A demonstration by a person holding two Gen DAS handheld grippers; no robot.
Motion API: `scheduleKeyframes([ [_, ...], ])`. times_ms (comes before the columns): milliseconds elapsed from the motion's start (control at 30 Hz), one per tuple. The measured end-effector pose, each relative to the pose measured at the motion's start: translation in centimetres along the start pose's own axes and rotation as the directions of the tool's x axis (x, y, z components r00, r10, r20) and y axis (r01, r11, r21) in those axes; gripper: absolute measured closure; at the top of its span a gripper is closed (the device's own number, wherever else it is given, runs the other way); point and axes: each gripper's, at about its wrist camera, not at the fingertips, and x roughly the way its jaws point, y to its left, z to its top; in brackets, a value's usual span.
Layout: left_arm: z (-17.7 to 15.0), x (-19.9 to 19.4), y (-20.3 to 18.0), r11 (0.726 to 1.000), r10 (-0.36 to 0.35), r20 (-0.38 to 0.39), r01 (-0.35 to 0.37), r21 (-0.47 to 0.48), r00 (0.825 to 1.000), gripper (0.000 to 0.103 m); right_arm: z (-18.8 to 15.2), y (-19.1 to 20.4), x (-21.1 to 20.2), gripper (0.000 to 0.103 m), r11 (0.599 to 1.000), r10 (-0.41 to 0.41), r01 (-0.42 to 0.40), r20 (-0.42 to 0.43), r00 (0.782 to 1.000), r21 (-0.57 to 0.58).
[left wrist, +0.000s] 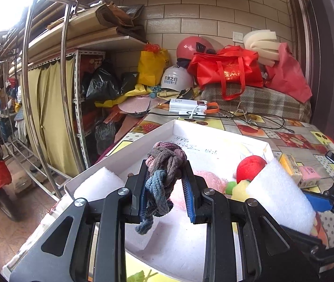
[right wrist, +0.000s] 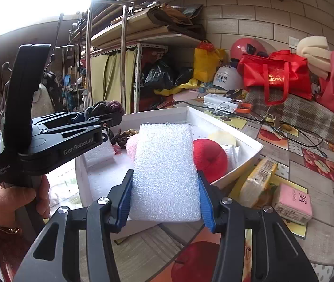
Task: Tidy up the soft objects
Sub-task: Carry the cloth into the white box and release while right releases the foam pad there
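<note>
My left gripper (left wrist: pixel 167 178) is shut on a bundle of knitted hair ties (left wrist: pixel 163 166) in brown, mauve and blue, held above the white tray (left wrist: pixel 148 132). My right gripper (right wrist: pixel 164 185) is shut on a white foam block (right wrist: pixel 165 171), held over the tray's near right edge (right wrist: pixel 239 176); the block also shows in the left wrist view (left wrist: pixel 282 192). In the tray lie a red ball (right wrist: pixel 210 156), a pink fluffy thing (left wrist: pixel 210 179), a yellow sponge (left wrist: pixel 241 189), another white foam block (left wrist: pixel 98 186) and dark hair ties (right wrist: pixel 119 138). The left gripper (right wrist: pixel 103 115) also shows in the right wrist view.
A pink box (right wrist: pixel 292 203) and a yellow packet (right wrist: pixel 258 181) lie on the fruit-patterned tablecloth (right wrist: pixel 317 162) right of the tray. Power banks with cables (left wrist: pixel 188 108), helmets (left wrist: pixel 176 80) and red bags (left wrist: pixel 225 70) crowd the far end. Metal racks (left wrist: pixel 44 108) stand left.
</note>
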Motion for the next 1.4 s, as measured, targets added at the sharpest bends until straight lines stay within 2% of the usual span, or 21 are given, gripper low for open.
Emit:
scheduleKeyframes([
  [133,0.4,1.6,0.4,1.000,0.006,-0.044,-0.006,-0.005,0.999,0.077,0.5,0.9,2.4,0.053,1.000,0.010,-0.012,-0.072,0.997,-0.026],
  [300,0.7,4.0,1.2,0.999,0.007,-0.135,-0.013,-0.039,0.991,0.077,1.5,-1.1,5.1,0.053,0.997,-0.074,0.074,-0.131,0.989,-0.002],
  [367,0.8,4.6,1.6,0.998,0.013,-0.155,-0.023,-0.063,0.988,0.077,1.9,-1.8,5.9,0.053,0.992,-0.130,0.128,-0.127,0.983,-0.018],
  [467,0.9,5.0,1.7,0.997,0.025,-0.159,-0.037,-0.072,0.987,0.077,2.2,-2.1,6.5,0.053,0.987,-0.162,0.159,-0.130,0.978,-0.026],
  [533,0.9,5.0,1.3,0.998,0.038,-0.155,-0.045,-0.045,0.987,0.077,2.2,-1.7,6.2,0.053,0.987,-0.161,0.158,-0.118,0.980,-0.038],
  [767,0.9,4.0,0.4,0.995,0.102,-0.104,-0.101,0.011,0.989,0.073,2.3,0.2,4.4,0.053,0.982,-0.137,0.136,0.002,0.991,-0.130],
  [833,0.9,3.8,0.4,0.993,0.122,-0.090,-0.121,0.015,0.988,0.066,2.4,0.2,4.3,0.044,0.982,-0.138,0.138,0.010,0.990,-0.126],
  [867,0.9,3.6,0.4,0.991,0.134,-0.079,-0.133,0.018,0.988,0.063,2.5,-0.1,4.4,0.024,0.983,-0.141,0.141,0.010,0.990,-0.116],
  [900,0.9,3.3,0.3,0.989,0.145,-0.066,-0.143,0.022,0.987,0.050,2.5,-0.4,4.4,0.012,0.984,-0.146,0.146,0.010,0.989,-0.101],
  [933,0.9,3.1,0.2,0.988,0.152,-0.052,-0.151,0.026,0.987,0.024,2.6,-0.8,4.4,0.012,0.985,-0.147,0.147,0.010,0.989,-0.086],
  [1000,0.8,2.6,0.1,0.986,0.166,-0.022,-0.165,0.034,0.986,0.000,2.6,-1.3,4.5,0.011,0.987,-0.148,0.148,0.005,0.989,-0.058],
  [1067,0.9,2.2,-0.2,0.982,0.186,0.001,-0.185,0.041,0.983,0.000,2.6,-1.6,4.4,0.009,0.987,-0.158,0.158,0.005,0.987,-0.037],
  [1133,0.9,2.2,-0.2,0.980,0.193,0.003,-0.193,0.041,0.981,0.000,2.6,-1.7,4.3,0.000,0.985,-0.168,0.168,0.010,0.986,-0.030],
  [1400,0.9,2.2,0.2,0.980,0.197,-0.001,-0.197,0.015,0.980,0.000,2.6,-1.6,4.1,0.000,0.983,-0.179,0.180,0.022,0.984,-0.031],
])
